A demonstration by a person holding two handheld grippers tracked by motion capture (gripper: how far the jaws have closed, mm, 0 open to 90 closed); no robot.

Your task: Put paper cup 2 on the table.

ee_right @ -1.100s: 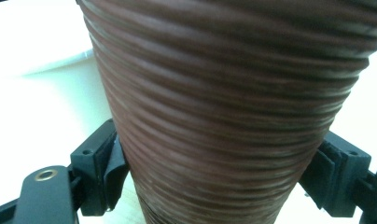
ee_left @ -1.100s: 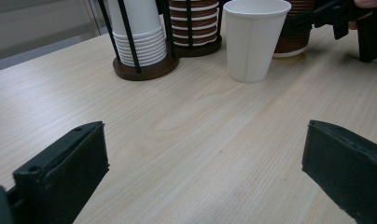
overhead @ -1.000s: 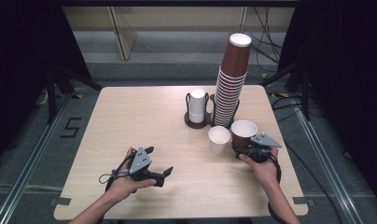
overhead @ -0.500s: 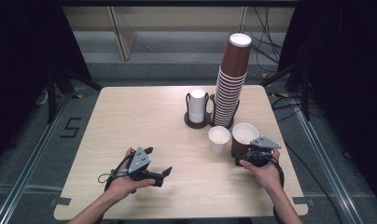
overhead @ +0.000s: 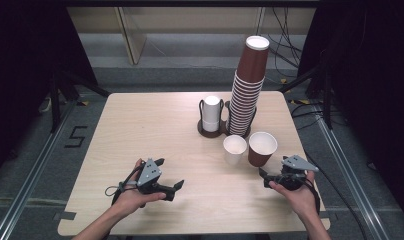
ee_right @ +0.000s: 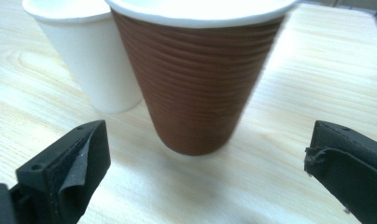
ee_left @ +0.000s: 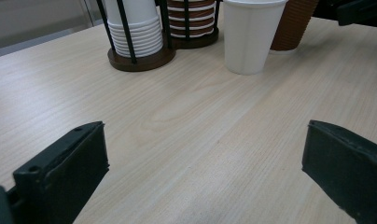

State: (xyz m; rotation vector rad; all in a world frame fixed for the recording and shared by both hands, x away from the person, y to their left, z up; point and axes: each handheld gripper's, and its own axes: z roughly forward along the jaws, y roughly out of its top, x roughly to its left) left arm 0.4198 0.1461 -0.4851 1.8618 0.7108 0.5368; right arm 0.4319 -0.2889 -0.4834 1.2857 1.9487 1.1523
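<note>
Standing upright on the table (overhead: 155,125), the brown cup (overhead: 262,148) sat just beyond the right gripper (overhead: 268,176), free of its wide-spread jaws.

The jaws had just been opening, with nothing between them, and the cup stood at about eleven o'clock from the gripper. A white cup (overhead: 234,149) stood just beside the brown one, at its nine o'clock. Behind them, at twelve o'clock, rose the tall brown cup stack (overhead: 247,90) and a white cup stack (overhead: 211,114) in holders. The left gripper (overhead: 171,176) rested at seven o'clock on the table, jaws apart and empty.
</note>
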